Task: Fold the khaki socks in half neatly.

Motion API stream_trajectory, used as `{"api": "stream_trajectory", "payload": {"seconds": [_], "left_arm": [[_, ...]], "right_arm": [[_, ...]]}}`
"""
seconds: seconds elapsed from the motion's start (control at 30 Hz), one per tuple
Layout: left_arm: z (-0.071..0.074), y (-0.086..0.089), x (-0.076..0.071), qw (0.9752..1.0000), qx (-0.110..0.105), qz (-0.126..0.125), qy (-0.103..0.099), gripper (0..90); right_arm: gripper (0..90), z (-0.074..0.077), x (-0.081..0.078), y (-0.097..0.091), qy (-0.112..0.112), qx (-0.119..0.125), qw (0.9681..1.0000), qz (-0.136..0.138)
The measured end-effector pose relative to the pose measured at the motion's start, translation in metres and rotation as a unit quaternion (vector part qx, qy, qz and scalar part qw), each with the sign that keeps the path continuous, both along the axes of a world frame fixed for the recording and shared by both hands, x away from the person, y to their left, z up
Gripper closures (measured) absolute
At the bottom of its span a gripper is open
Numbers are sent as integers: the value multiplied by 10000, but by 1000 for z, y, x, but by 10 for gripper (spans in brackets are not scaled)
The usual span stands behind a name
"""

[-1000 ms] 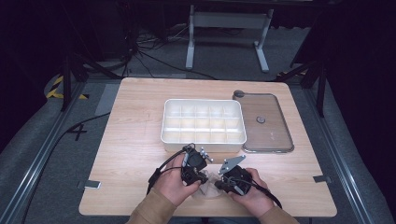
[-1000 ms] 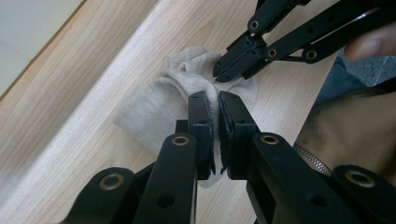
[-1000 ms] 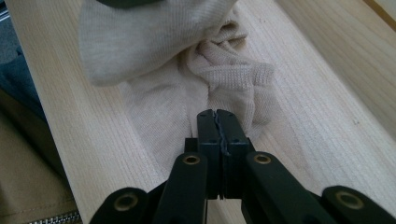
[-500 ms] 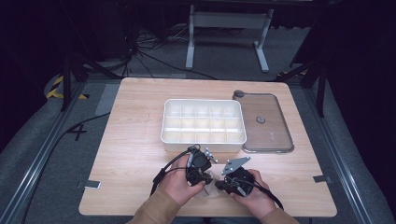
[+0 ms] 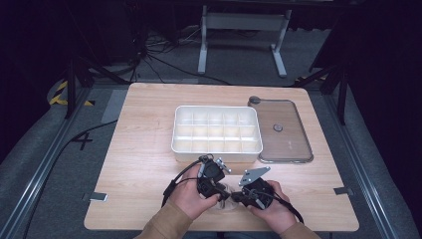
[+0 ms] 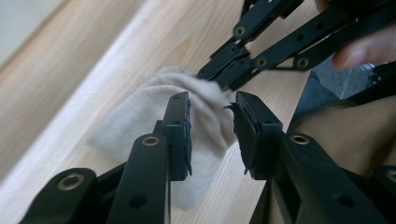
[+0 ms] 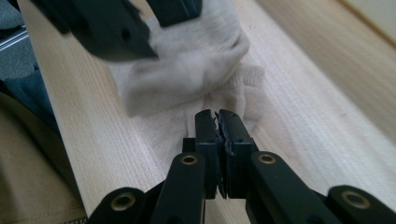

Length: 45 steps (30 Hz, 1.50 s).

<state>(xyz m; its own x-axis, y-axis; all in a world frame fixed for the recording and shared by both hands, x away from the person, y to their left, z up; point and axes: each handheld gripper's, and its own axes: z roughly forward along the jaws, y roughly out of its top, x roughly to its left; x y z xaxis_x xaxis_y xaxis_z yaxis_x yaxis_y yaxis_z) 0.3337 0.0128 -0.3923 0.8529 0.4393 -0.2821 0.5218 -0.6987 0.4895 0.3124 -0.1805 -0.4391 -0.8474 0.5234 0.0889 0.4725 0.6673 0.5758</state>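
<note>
Cloth [image 6: 205,116]: a small white piece lying on the tabletop [image 5: 139,149] at its near edge, between both hands.
Left gripper [image 6: 212,133]: jaws have just been opening, now standing apart over the cloth.
Right gripper [image 7: 218,126]: jaws are pinching the cloth's edge tight.
Compartment box [image 5: 217,130]: sitting farther back, mid-table.

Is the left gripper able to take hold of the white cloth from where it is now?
Probably yes. The left gripper has its jaws apart, having just been opening, and the white cloth lies right between and beneath them on the table. The right gripper, shut on the same cloth, crowds close but does not block it.
</note>
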Motion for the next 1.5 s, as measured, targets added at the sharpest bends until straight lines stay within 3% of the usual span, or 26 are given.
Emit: {"api": "stream_trajectory", "payload": {"seconds": [0.17,0.3,0.5,0.77,1.27,1.5], "left_arm": [[11,16,-1,9997,-102,130,-169,667],[16,30,-2,9992,-60,297,-252,706],[15,43,-5,9984,67,507,-260,767],[10,50,-7,9979,204,571,-212,783],[4,38,-4,9986,377,381,-26,784],[2,32,-1,9986,435,303,-8,788]], "right_arm": [[892,17,0,-6,-188,129,9997,-4],[895,35,-2,-6,-391,207,9990,-32],[895,45,-7,17,-512,332,9975,359],[894,34,-6,40,-381,122,9972,629],[895,22,-3,25,-66,-173,9991,380],[897,7,1,22,72,-325,9991,265]]}}
